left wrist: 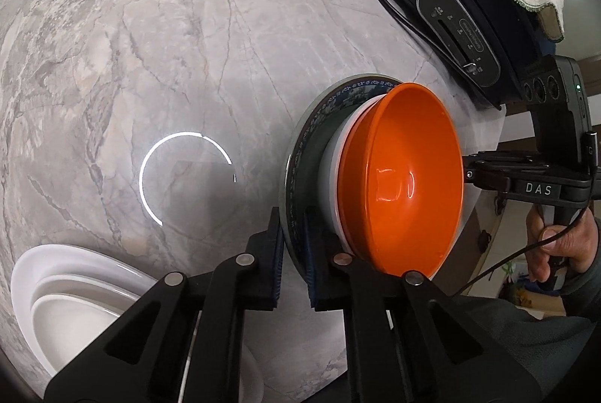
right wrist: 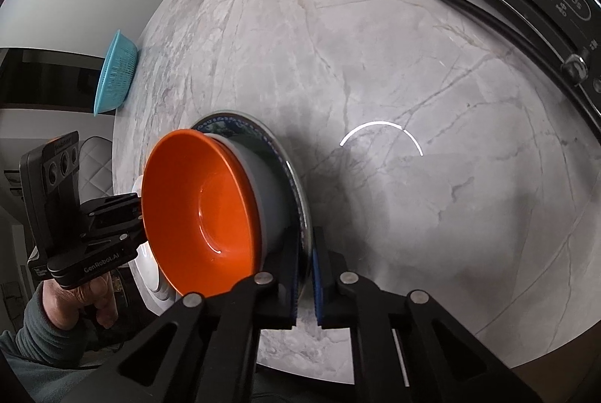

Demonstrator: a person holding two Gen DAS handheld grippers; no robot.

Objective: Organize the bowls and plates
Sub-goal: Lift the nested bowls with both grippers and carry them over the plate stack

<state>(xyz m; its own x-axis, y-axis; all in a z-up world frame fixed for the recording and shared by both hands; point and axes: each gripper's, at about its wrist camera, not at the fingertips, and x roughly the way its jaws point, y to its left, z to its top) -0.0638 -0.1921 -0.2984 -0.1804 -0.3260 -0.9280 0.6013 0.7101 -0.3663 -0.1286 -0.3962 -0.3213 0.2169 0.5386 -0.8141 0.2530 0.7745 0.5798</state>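
While both grippers pinch the plate: it carries a stack.
Stack: orange bowl (left wrist: 409,177) sits in a white bowl (left wrist: 332,173), on the blue-rimmed plate (left wrist: 300,155).
Left gripper (left wrist: 293,267): jaws clamped on the plate's near rim.
Right gripper (right wrist: 306,284): jaws clamped on the plate's other rim.
Where: the plate is over the marble surface (left wrist: 150,46), near the dark cooker (left wrist: 462,23). I cannot tell if it touches the surface.
Other dishes: white plates (left wrist: 71,290) lie stacked at the surface edge, well apart.
Do it well: I think both hands should rise together and keep the plate flat.
Watch out: a tilt could let the bowls slide off.
Pace: go slow, and set it down softly.
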